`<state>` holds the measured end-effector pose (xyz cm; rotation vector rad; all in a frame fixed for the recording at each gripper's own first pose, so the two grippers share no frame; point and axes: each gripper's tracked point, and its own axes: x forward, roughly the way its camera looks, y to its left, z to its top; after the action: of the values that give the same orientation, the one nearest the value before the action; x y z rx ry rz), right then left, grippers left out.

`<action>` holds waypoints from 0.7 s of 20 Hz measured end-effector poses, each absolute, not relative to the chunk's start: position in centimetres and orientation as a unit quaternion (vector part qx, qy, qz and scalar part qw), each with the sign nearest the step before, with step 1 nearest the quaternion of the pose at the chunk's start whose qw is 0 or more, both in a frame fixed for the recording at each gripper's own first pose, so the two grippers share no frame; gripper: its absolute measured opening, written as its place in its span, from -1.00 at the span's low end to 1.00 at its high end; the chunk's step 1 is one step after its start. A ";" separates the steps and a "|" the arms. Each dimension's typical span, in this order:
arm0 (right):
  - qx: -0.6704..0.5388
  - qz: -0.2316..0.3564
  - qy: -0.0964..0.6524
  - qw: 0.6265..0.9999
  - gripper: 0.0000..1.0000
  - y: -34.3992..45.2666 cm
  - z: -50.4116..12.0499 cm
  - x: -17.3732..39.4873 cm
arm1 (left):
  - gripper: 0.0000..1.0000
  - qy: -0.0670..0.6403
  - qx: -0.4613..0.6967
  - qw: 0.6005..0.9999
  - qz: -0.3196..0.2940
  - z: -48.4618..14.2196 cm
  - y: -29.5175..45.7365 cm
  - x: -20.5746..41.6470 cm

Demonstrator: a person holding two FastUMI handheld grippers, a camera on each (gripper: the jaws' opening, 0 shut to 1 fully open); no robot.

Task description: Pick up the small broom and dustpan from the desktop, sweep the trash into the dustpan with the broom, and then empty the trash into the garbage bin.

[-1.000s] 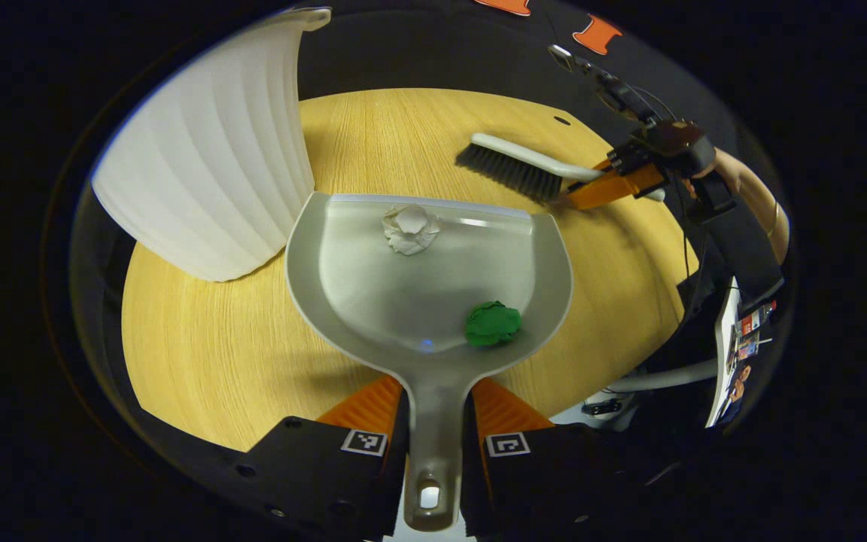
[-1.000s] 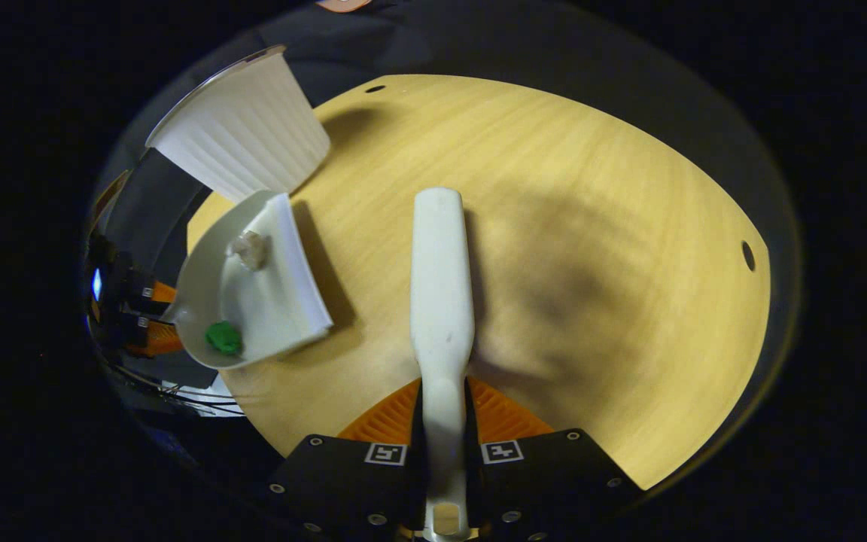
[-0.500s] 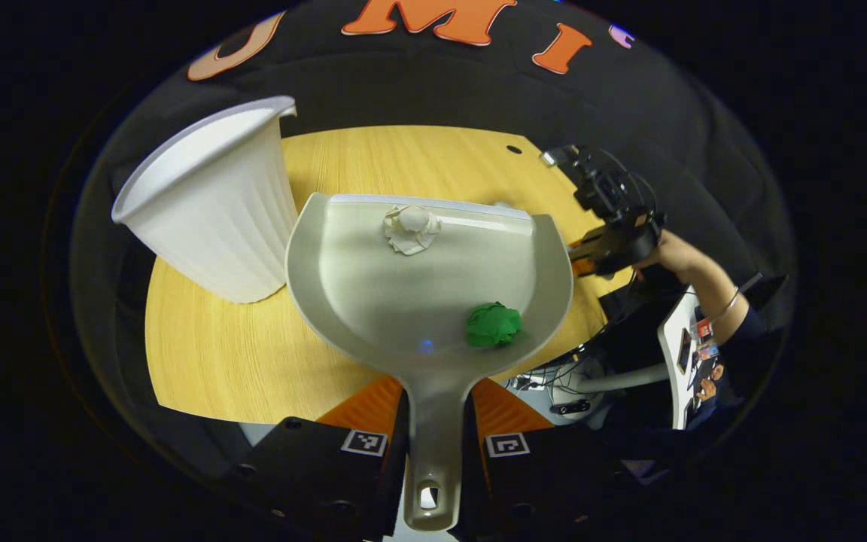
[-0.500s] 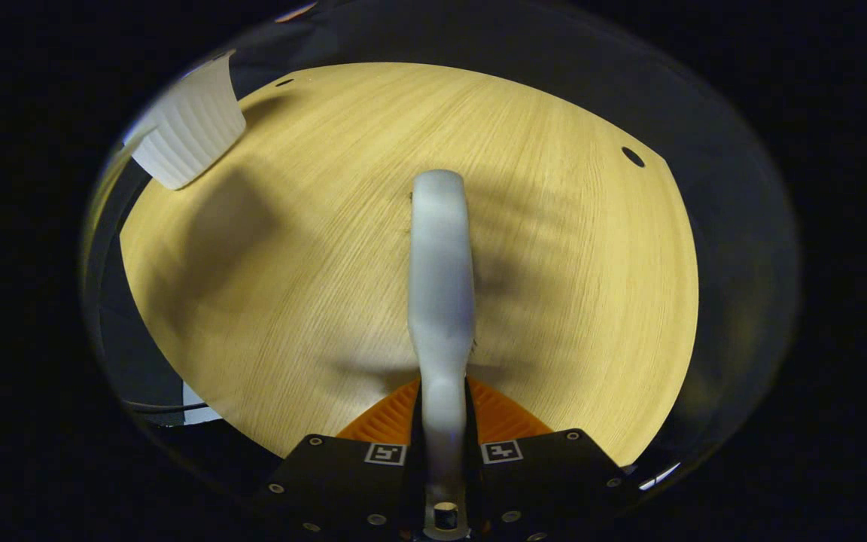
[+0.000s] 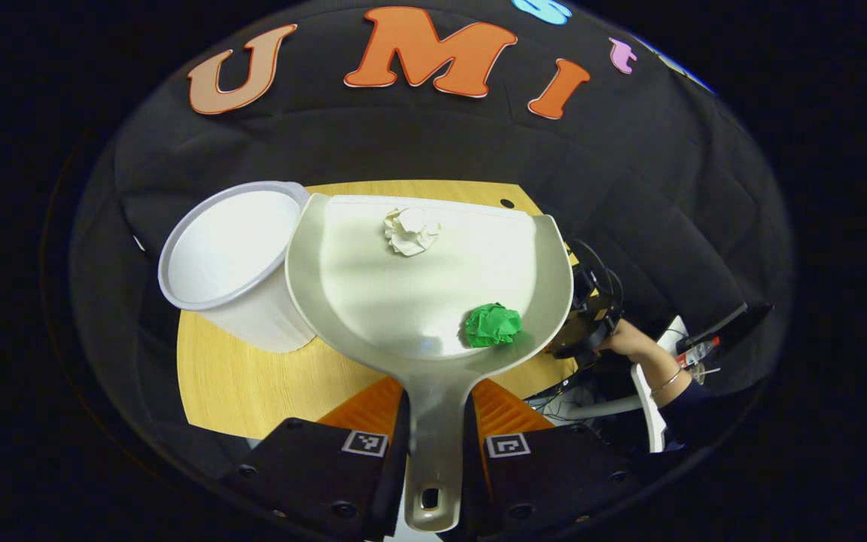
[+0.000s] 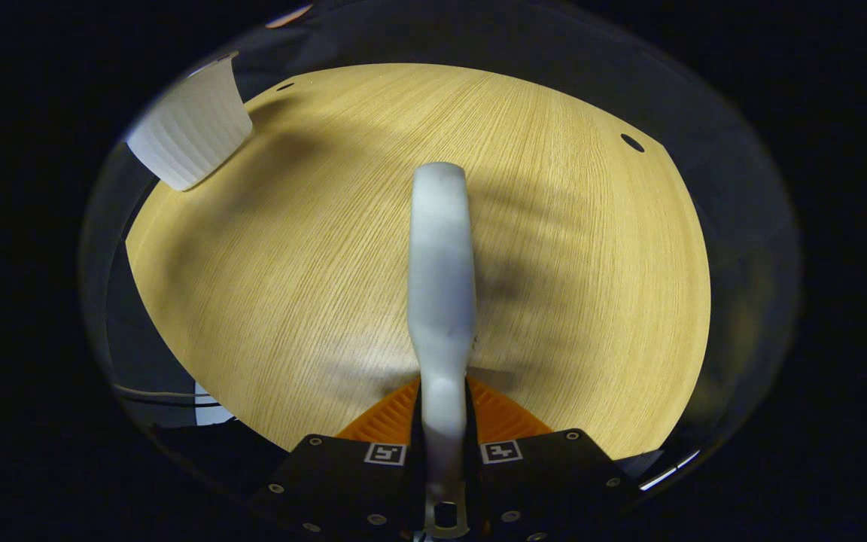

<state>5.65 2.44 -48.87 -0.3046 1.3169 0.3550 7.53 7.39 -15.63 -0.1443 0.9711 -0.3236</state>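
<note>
Surface [image 6: 569,248]: light wood-grain top with rounded outline, 2 small dark holes [image 6: 632,142] near its far edge in the right gripper view. Soft shadows fall across its middle. Black cloth wall [image 5: 652,188] hangs close behind the surface, creased in folds. Lighting is dim; the wood is brightest toward the far side.

Both views high, angled down; shared: wooden desktop [image 6: 569,248] and white bin [image 5: 230,263].
</note>
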 end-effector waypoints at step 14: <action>-0.147 0.170 0.621 0.751 -0.58 2.6 -49.3 6.0 | -0.33 0.519 0.050 0.853 -0.012 -12.0 28.8 11.2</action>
<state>6.01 2.62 -49.26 -0.3201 1.3555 0.3705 11.16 28.76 -11.98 0.1043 1.0927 -0.0253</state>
